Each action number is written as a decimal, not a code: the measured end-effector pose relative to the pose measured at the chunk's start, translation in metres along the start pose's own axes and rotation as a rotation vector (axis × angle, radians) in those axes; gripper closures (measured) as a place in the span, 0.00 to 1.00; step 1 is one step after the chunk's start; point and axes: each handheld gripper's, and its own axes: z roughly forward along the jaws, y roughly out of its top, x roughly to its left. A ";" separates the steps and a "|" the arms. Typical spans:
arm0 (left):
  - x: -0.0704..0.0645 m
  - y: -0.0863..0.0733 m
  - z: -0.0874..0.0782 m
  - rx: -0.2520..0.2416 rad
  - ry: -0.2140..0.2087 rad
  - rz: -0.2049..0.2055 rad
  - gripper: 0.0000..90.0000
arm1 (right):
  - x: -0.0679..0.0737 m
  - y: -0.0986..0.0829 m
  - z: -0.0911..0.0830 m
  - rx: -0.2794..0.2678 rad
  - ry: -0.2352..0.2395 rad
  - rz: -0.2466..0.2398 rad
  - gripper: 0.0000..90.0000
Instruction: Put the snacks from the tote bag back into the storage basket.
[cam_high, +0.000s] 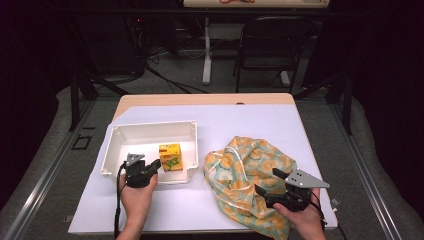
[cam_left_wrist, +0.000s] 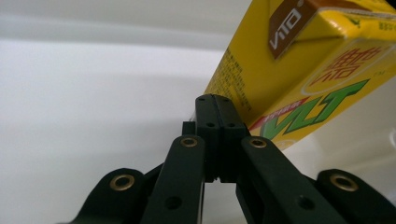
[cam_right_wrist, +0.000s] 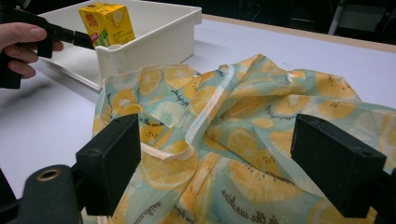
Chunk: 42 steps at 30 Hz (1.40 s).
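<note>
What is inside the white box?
A yellow drink carton stands inside the white box, near its front right corner. The left gripper hides a little of the floor beside it.

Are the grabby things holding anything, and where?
Nothing is held. The left gripper has its jaws shut together beside the yellow juice carton, not around it. The right gripper hangs open over the lemon-print cloth.

White bin (cam_high: 150, 134) near tabletop (cam_high: 250, 117) left edge, yellow carton (cam_high: 170, 157) inside, left claw (cam_high: 155, 164) beside it, lemon-print cloth (cam_high: 247, 170) under right claw (cam_high: 270, 183)
</note>
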 end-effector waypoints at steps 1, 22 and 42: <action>-0.001 0.001 0.001 -0.002 0.009 0.006 1.00 | 0.000 0.000 0.000 0.000 0.000 0.000 0.17; -0.007 0.009 0.015 0.022 0.003 -0.018 1.00 | 0.002 -0.001 0.002 0.007 0.009 -0.004 0.17; -0.022 0.011 0.031 0.030 -0.017 -0.018 1.00 | 0.002 -0.001 0.004 0.013 0.016 -0.009 0.17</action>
